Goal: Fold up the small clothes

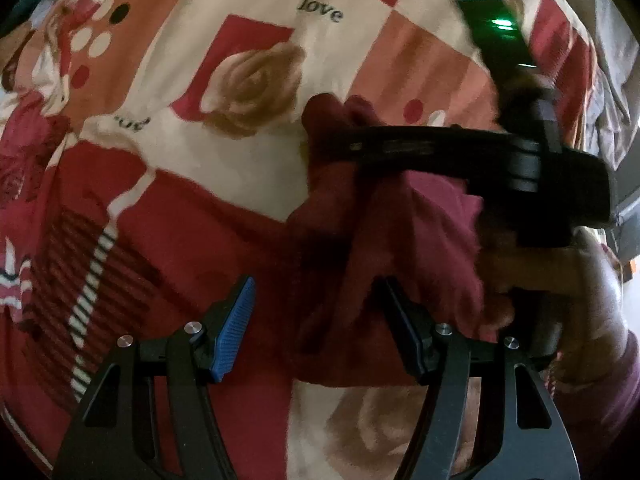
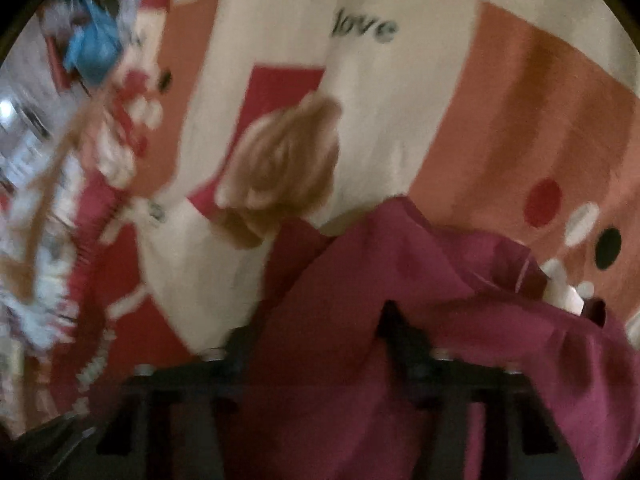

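A small maroon garment [image 1: 420,232] hangs bunched above the patterned bedspread [image 1: 224,168]. In the left wrist view my left gripper [image 1: 320,320] is open, its blue pads [image 1: 236,324] wide apart just below and left of the cloth. The right gripper's black body [image 1: 520,168] lies across the garment with a hand [image 1: 560,280] on its handle. In the blurred right wrist view the maroon cloth [image 2: 360,320] drapes over and between my right gripper's fingers [image 2: 396,328]; the jaws look wide apart, so I cannot tell whether they grip.
The bedspread [image 2: 400,120] has red, cream and orange squares, roses and the word "love". A red striped patch [image 1: 92,264] lies at the left. Blurred clutter with a blue item [image 2: 92,52] sits beyond the bed's edge at upper left.
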`<state>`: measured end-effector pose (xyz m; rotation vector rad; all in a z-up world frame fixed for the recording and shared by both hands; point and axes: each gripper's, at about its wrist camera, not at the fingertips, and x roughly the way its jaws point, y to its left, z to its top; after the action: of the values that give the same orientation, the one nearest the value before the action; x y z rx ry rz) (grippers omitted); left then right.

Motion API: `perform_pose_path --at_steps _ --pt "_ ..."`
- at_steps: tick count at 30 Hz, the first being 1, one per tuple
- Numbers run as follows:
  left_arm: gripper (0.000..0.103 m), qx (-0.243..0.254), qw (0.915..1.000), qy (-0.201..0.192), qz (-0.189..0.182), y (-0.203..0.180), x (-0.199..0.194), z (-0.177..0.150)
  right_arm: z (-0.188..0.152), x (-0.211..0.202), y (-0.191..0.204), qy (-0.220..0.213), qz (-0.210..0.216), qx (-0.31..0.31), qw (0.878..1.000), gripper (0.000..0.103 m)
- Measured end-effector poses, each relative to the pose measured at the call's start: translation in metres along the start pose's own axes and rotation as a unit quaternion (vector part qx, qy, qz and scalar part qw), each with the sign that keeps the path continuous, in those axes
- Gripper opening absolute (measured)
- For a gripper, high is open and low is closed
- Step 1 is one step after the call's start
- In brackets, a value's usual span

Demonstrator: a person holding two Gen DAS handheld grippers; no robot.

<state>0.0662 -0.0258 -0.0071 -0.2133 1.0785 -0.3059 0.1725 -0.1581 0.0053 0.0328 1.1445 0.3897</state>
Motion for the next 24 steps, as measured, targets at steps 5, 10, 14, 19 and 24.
perform_pose_path --at_steps 5,10,14,19,24 --pt "0.065 0.013 0.9998 -0.013 -0.002 -0.011 0.006 0.003 -0.010 -0.028 -0.022 -0.021 0.028 0.016 0.999 0.027" --pt "0.044 0.023 0.9982 -0.029 -0.048 -0.020 0.004 0.004 -0.015 -0.037 -0.027 -0.027 0.040 0.025 0.999 0.026" --pt "0.028 0.059 0.9947 -0.049 -0.069 -0.034 -0.005 0.001 -0.015 -0.043 -0.037 -0.015 0.052 0.050 0.997 0.026" --pt "0.028 0.073 0.9922 -0.058 -0.083 -0.042 -0.014 0.000 -0.006 -0.061 -0.043 -0.035 0.039 0.081 0.995 0.071" --pt "0.028 0.072 0.9924 -0.059 -0.080 -0.045 -0.014 0.001 0.009 -0.041 -0.031 -0.003 0.025 0.058 0.998 0.071"
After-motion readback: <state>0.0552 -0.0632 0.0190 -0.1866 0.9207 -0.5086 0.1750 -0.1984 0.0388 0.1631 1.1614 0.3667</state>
